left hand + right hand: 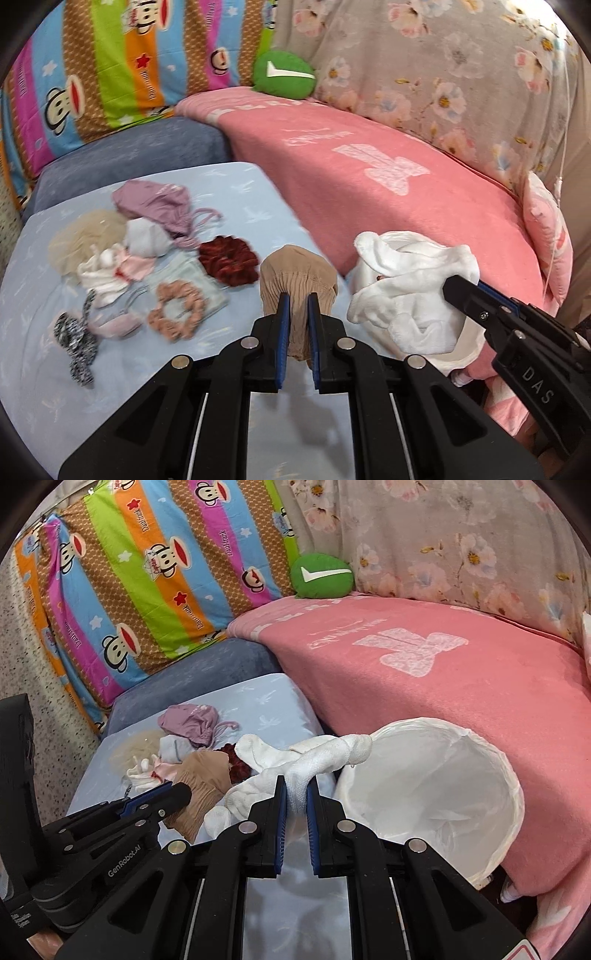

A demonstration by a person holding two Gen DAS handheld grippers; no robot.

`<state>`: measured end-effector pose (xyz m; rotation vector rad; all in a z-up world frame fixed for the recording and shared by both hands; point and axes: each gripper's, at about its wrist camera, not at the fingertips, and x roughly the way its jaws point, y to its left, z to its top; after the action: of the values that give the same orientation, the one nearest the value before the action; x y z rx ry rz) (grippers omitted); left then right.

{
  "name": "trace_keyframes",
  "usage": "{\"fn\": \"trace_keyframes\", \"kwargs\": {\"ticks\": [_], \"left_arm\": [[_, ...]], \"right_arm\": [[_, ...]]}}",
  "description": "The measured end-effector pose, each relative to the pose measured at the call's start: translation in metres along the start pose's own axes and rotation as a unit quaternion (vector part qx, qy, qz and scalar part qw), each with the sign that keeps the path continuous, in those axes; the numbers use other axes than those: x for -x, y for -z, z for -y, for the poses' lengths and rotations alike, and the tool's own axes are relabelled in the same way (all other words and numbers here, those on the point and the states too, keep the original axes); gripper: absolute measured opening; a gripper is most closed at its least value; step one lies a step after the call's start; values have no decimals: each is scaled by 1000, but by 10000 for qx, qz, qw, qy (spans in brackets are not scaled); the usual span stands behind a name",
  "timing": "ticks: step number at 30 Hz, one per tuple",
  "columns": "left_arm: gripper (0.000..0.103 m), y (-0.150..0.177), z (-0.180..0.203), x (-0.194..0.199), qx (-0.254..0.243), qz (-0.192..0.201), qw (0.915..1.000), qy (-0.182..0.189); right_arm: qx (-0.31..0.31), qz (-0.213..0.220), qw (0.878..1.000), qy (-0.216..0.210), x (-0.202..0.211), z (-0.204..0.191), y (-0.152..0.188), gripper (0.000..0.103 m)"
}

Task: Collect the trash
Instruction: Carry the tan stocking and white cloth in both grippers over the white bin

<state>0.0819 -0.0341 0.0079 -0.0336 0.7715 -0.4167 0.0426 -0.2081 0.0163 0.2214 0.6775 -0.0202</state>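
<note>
My left gripper [295, 299] is shut on a tan ribbed stocking [299, 273] and holds it above the light blue surface [258, 206]. My right gripper [295, 782] is shut on a white knotted sock [325, 753], held beside the open white-lined bin [432, 794]. In the left wrist view the right gripper [454, 284] reaches in from the right against the white sock [406, 269]. In the right wrist view the left gripper [177, 794] shows at the left with the tan stocking [203, 779].
A pile lies on the blue surface: a mauve drawstring pouch [155, 203], a beige mesh piece [85, 236], a dark red scrunchie [229, 260], a pink scrunchie [177, 310], a black-white scrunchie [77, 347]. A pink blanket [369, 173] and a green cushion [284, 75] lie behind.
</note>
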Motion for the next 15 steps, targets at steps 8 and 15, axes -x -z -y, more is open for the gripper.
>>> {"fn": "trace_keyframes", "kwargs": {"ticks": [8,15], "left_arm": [[10,-13,49,-15,-377,12,9984,409],[10,-21,82,-35,-549,-127,9957,730]], "right_arm": [[-278,68,9987,426,4,56,-6,10],[-554,56,9957,745,2,98,-5,10]]}}
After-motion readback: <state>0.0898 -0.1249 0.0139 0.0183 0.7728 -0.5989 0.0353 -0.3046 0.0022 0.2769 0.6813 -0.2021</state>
